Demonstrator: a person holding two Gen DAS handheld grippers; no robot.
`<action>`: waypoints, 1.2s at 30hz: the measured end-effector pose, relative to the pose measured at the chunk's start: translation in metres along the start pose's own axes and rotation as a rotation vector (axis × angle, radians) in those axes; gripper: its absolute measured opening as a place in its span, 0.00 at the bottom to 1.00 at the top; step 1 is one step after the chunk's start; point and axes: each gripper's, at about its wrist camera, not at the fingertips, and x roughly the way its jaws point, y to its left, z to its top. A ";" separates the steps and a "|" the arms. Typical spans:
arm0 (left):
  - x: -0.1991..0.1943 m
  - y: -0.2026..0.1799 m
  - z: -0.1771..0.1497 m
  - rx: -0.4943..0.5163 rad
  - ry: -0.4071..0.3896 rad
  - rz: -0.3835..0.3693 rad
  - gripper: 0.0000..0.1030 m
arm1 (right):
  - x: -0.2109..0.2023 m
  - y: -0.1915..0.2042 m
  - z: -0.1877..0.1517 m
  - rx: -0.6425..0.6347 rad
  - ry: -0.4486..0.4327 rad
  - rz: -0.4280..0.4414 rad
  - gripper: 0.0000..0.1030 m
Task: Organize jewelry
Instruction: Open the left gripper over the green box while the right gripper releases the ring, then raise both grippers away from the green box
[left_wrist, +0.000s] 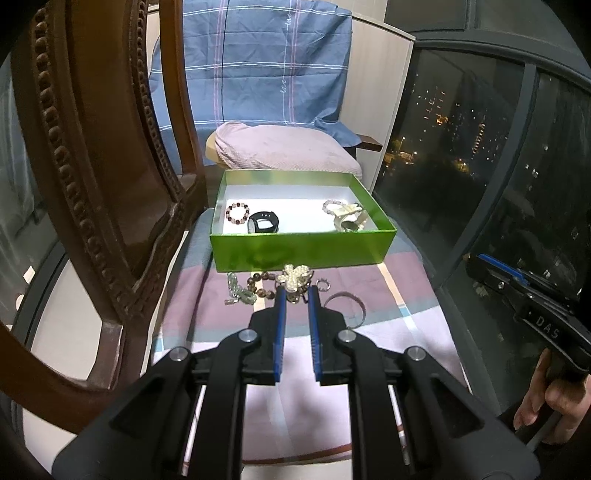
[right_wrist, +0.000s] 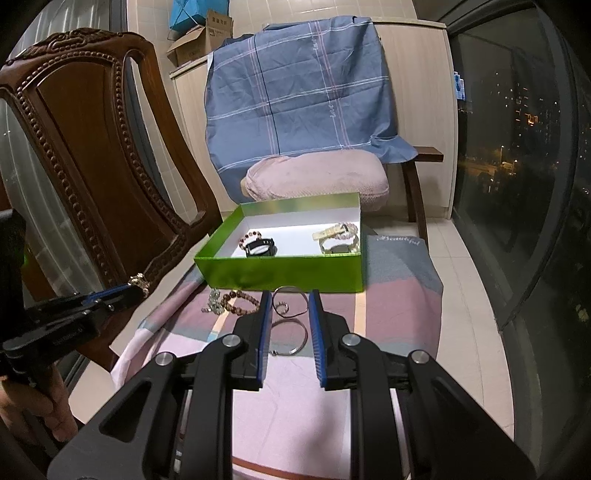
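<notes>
Landmark: green box (left_wrist: 303, 251), open-topped, standing on the striped cloth (left_wrist: 369, 291) that covers the seat.

Left gripper (left_wrist: 295, 291): I hold it level, raised in front of the box's near wall, fingers pointing at the box. In the right wrist view it sits at the left edge (right_wrist: 138, 286), to the left of the box's near-left corner.

Left gripper state: fingers drawn in to a narrow gap and clamped on the pearl cluster piece (left_wrist: 295, 278), which sticks out past the tips toward the box; the right wrist view shows it lifted above the cloth (right_wrist: 139, 282).

Right gripper (right_wrist: 288, 299): I hold it low over the cloth in front of the box's near wall, fingers pointing at the box, tilted slightly down.

Right gripper state: fingers spread wide, gripping nothing; two thin metal bangles (right_wrist: 290, 301) and a small ring (right_wrist: 282, 308) lie on the cloth between them.

Right hand (left_wrist: 546, 402): wrapped round the gripper handle, to the right of the box and nearer me.

Inside the box: bead bracelet (left_wrist: 236, 213) and black watch (left_wrist: 264, 222) at the left; pale bracelet (left_wrist: 334, 205) and cream watch (left_wrist: 351, 219) at the right.

In front of the box, left part: brown bead bracelet (right_wrist: 242, 301) and a pale green piece (left_wrist: 240, 293) on the cloth.
</notes>
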 end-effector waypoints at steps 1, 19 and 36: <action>0.003 0.000 0.005 -0.006 -0.003 0.001 0.11 | 0.001 0.000 0.005 0.001 -0.006 0.002 0.20; 0.204 0.025 0.157 -0.087 0.122 -0.019 0.12 | 0.217 -0.014 0.133 0.002 0.089 0.011 0.20; 0.022 0.033 0.183 -0.093 -0.302 -0.037 0.96 | 0.026 -0.044 0.182 0.168 -0.382 0.008 0.94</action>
